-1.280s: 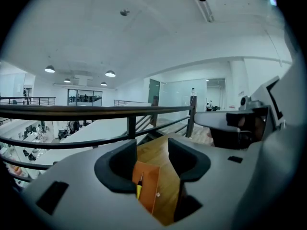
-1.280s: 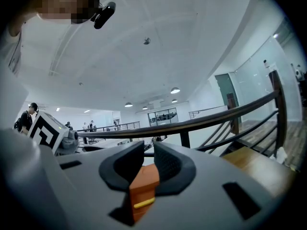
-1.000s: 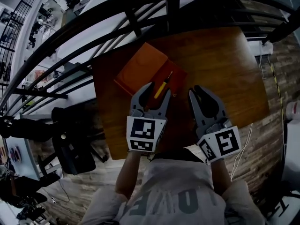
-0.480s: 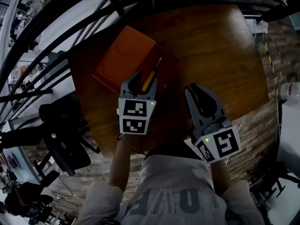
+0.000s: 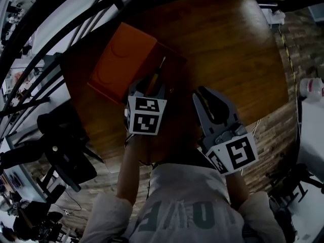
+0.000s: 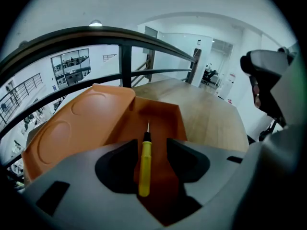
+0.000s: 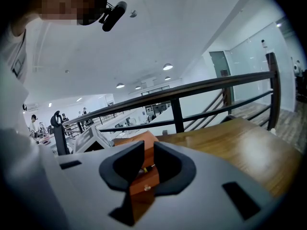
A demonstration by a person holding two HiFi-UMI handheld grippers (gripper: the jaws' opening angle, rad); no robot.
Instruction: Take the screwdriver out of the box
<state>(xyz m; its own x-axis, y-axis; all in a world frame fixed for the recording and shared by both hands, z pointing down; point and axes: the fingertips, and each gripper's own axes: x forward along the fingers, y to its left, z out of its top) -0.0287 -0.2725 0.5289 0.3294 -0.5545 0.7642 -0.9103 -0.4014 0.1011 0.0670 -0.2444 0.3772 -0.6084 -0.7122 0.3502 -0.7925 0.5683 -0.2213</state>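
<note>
1. The screwdriver lies in the open orange box, shaft pointing away.
2. The left tool, spread, straddles its yellow handle lengthwise without contact; it is nearer.
3. The right tool: spread, empty, short of the box.

The grey two-jaw left gripper, marker cube on top, tips steeply downward on an outstretched forearm, jaws wide apart. The matching right gripper hovers flatter alongside, jaws narrowly parted.

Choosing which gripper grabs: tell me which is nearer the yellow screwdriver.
Left. The left gripper straddles the yellow screwdriver in the orange box, jaws open, not touching it. The right gripper hangs to the box's right, open and empty.
</note>
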